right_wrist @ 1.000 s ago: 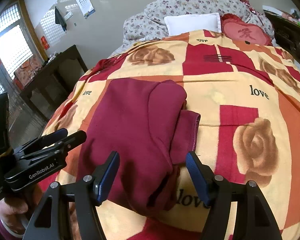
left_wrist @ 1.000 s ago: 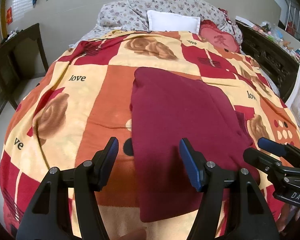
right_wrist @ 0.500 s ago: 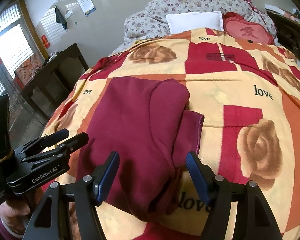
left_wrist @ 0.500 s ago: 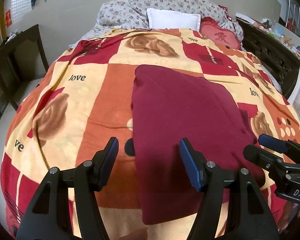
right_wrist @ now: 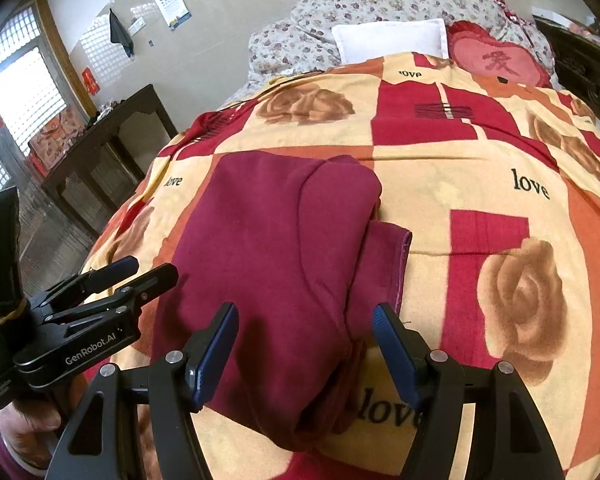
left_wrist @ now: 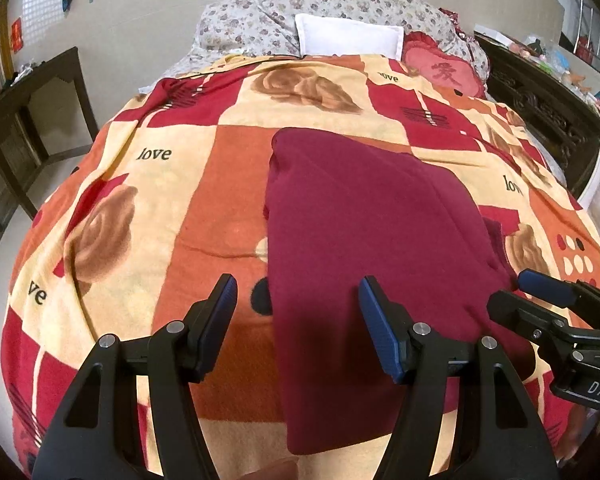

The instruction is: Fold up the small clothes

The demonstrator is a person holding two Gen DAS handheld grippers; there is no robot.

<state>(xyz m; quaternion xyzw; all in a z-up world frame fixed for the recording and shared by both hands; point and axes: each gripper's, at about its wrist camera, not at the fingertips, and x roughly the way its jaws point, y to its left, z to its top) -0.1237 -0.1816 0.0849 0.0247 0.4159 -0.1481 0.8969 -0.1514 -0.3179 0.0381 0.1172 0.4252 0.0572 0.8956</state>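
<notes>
Bed blanket (left_wrist: 204, 208) carries folded maroon garment (left_wrist: 364, 220), bare blanket either side; left gripper (left_wrist: 298, 312) and right gripper (right_wrist: 304, 344) jaws apart, empty.

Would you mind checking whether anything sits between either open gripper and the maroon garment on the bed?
Nothing visible does. The left gripper and right gripper both hover open above the near end of the maroon garment, with only blanket around it.
</notes>
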